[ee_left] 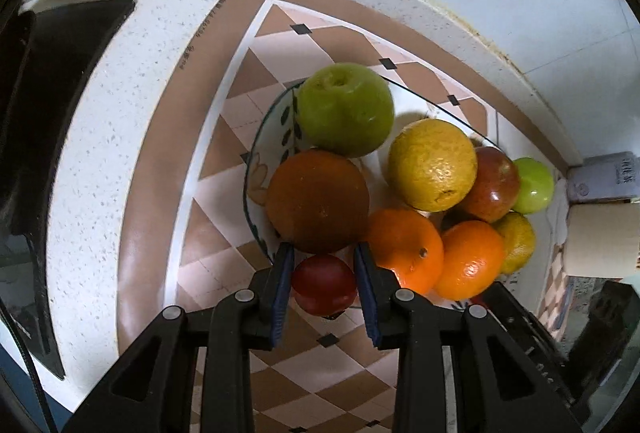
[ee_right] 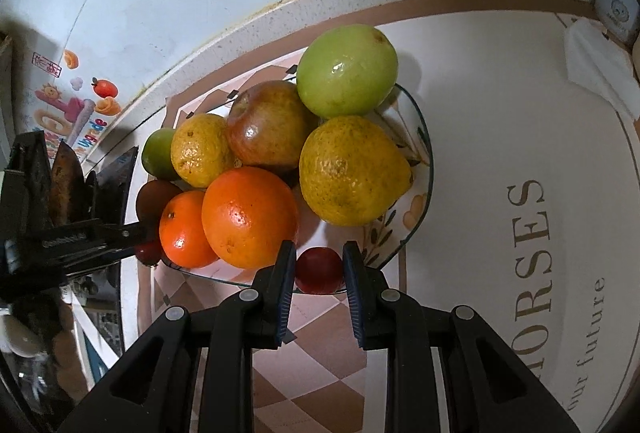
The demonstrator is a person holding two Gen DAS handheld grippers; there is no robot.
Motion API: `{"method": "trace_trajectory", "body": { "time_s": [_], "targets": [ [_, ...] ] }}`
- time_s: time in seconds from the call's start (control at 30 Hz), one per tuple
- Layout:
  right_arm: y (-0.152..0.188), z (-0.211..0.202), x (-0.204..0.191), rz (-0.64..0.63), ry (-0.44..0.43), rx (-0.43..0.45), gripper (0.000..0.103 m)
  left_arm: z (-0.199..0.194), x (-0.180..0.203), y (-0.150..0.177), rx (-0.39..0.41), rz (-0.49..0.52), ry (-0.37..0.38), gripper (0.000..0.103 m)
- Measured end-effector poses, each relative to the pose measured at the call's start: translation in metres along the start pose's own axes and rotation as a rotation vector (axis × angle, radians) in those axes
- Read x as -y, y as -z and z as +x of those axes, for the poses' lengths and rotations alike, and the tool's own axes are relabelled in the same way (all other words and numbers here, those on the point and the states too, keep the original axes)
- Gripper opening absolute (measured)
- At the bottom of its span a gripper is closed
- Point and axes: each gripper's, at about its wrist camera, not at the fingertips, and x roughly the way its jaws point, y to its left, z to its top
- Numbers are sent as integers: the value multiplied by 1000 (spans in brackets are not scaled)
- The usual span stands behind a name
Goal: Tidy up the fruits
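Note:
A glass plate (ee_left: 248, 169) (ee_right: 428, 153) on a checked mat holds a heap of fruit: a green apple (ee_left: 344, 109) (ee_right: 348, 71), a yellow citrus (ee_left: 432, 165) (ee_right: 348, 171), a red apple (ee_left: 494, 189) (ee_right: 268, 125) and oranges (ee_left: 404, 251) (ee_right: 250, 217). My left gripper (ee_left: 324, 249) is shut on a small red fruit (ee_left: 324, 285) at the plate's near left rim, just under a shaded orange (ee_left: 318, 201). My right gripper (ee_right: 319, 247) is shut on another small red fruit (ee_right: 320, 270) over the plate's near rim. The left gripper (ee_right: 140, 233) also shows in the right wrist view.
The checked mat (ee_left: 224, 193) lies on a white speckled counter (ee_left: 132, 113) against a pale wall. A black appliance (ee_left: 52, 93) stands to the left. A box and a paper roll (ee_left: 600, 245) sit at the right. A white mat with lettering (ee_right: 520, 193) adjoins the plate.

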Motion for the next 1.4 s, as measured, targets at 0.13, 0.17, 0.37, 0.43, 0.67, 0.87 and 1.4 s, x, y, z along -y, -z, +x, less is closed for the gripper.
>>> {"method": "trace_trajectory", "body": {
  "time_s": [0.13,0.17,0.37,0.43,0.67,0.87,1.4],
  "targets": [
    [-2,1,2,20,-4,-24,30,2,0,-1,-9,13,-12,29],
    [-2,0,3,26,-8,-25,32,1,1,-2,-12,17,-19,31],
    [2,-15,2,34,2,-15,66,2,6,-4,-38,41,-61,38],
    [3,-22,2,43,12,-9,67,-1,7,-4,-33,51,-75,48],
    [-2,-40,-5,-9,190,8,97,-20,15,3,38,104,-218,97],
    [-1,-54,-16,-71,286,25,99,-33,22,16,95,142,-279,100],
    [43,-141,-58,-134,270,130,100,-133,41,93,324,202,-290,100]
  ]
}}
